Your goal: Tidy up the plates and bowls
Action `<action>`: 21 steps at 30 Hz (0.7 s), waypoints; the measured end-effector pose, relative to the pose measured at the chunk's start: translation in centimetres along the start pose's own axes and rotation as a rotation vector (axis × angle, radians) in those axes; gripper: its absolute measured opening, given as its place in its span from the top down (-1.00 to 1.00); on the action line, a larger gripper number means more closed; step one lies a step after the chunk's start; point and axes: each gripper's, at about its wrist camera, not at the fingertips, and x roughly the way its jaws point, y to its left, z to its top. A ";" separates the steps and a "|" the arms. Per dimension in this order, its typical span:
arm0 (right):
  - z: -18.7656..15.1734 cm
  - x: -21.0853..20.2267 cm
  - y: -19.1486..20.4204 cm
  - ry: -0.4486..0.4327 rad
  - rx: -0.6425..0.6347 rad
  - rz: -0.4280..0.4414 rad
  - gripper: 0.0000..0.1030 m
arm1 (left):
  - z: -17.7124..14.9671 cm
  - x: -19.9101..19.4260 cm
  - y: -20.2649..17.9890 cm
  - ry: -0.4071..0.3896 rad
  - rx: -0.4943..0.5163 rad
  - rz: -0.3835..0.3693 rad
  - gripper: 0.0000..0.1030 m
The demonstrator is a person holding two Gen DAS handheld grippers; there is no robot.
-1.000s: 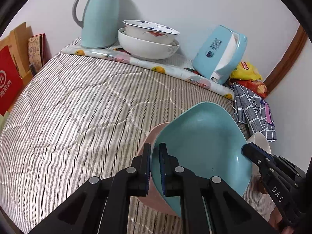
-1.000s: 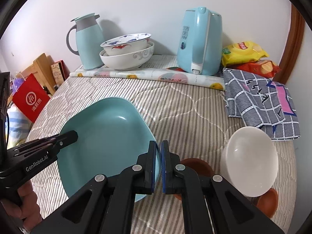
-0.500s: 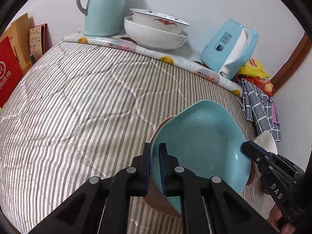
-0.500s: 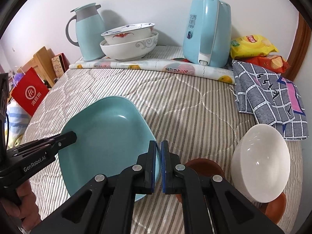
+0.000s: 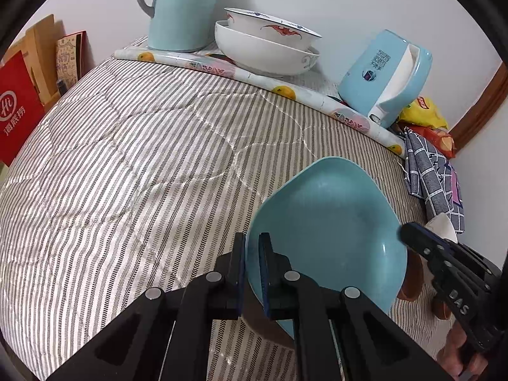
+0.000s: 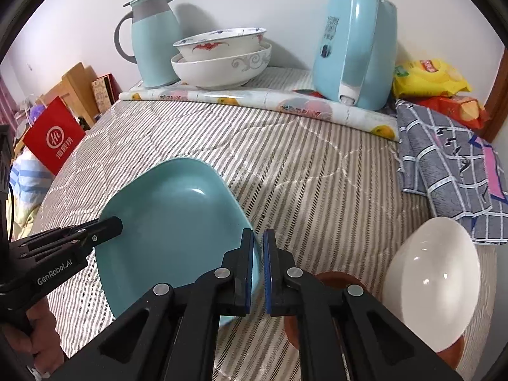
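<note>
Teal plate (image 5: pixel 327 222), at six o'clock on the striped bed (image 5: pixel 143 165), clamped by both grippers' jaws. Two bowls (image 6: pixel 222 60) sit nested at twelve; white bowl (image 6: pixel 431 279) remains unstacked.

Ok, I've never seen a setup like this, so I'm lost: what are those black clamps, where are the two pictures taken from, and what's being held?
The black clamps are hand-held two-finger grippers, one in each of a person's hands, each with a camera looking along its fingers. One picture is from the left gripper, the other from the right gripper. Both pinch opposite edges of a teal plate over a striped quilt. Nearby sit a white bowl, brown dishes, two stacked bowls, a jug and a kettle.
</note>
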 end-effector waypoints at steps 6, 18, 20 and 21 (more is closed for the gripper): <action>-1.1 -2.2 -0.2 -0.024 0.035 0.000 0.33 | -0.4 -0.4 -0.1 0.000 0.000 0.005 0.83; -4.0 -2.8 0.1 0.013 0.060 0.026 0.33 | -1.7 -1.4 0.2 0.031 0.003 -0.008 0.78; -4.4 -3.2 0.1 0.004 0.057 0.021 0.33 | -1.7 -1.6 0.2 0.038 0.002 -0.028 0.55; -4.5 -3.6 0.1 -0.006 0.056 0.016 0.32 | -1.7 -2.0 0.1 0.029 0.007 -0.033 0.55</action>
